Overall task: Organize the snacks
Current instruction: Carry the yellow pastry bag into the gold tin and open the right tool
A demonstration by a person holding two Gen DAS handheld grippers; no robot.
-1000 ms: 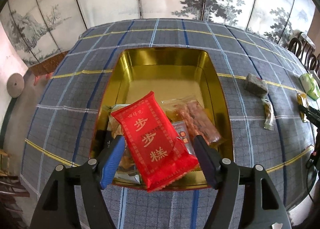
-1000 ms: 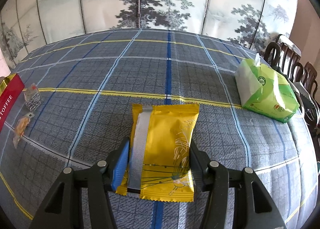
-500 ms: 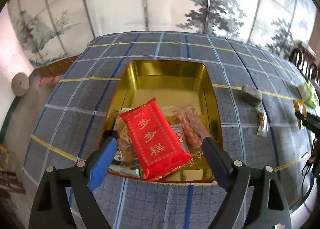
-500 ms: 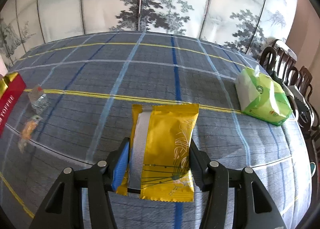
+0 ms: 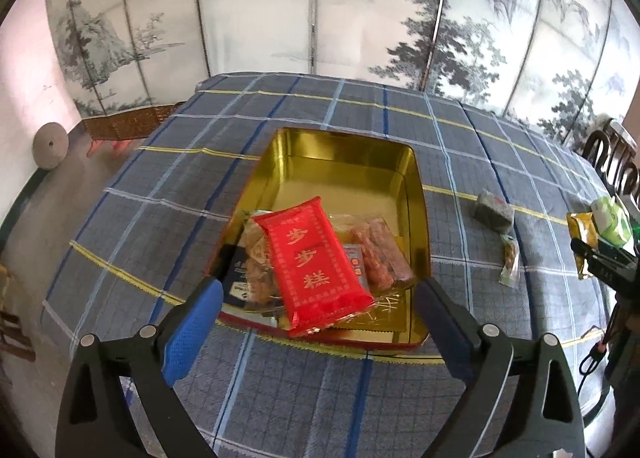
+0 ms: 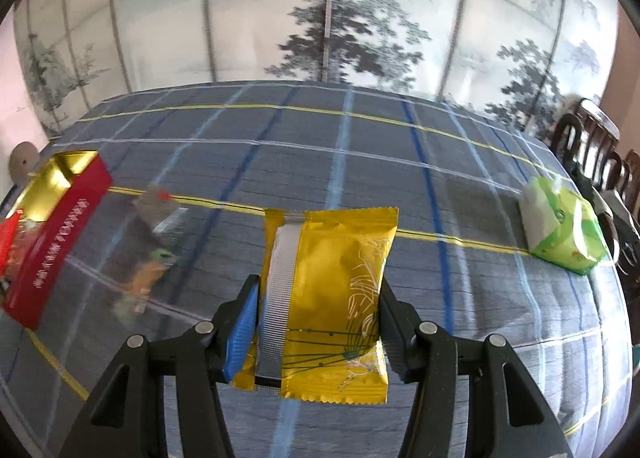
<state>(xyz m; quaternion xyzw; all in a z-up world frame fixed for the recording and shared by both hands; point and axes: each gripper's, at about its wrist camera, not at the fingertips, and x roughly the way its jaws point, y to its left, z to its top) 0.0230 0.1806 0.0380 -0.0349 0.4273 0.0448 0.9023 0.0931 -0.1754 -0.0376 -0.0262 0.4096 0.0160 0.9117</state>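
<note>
On my left, my left claw (image 5: 318,312) hangs wide open above the near end of the gold tin (image 5: 416,177), its jaws having just spread, nothing between them. The red packet (image 5: 312,264) lies in the tin on top of other wrapped snacks; it juts past the near rim and could, I judge, slide out. It bears three gold Chinese characters, 步步糕. Further right, two small snacks (image 5: 494,211) wait on the checked tablecloth (image 5: 160,185).

On my right, my right claw (image 6: 318,328) clamps a yellow packet (image 6: 324,294) by its sides, held above the cloth. The foil looks slippery, so a fast swing toward the tin could shake it loose. The tin's red side (image 6: 52,254) carries white lettering, too blurred to read. A green tissue pack (image 6: 562,232) sits far right.
</note>
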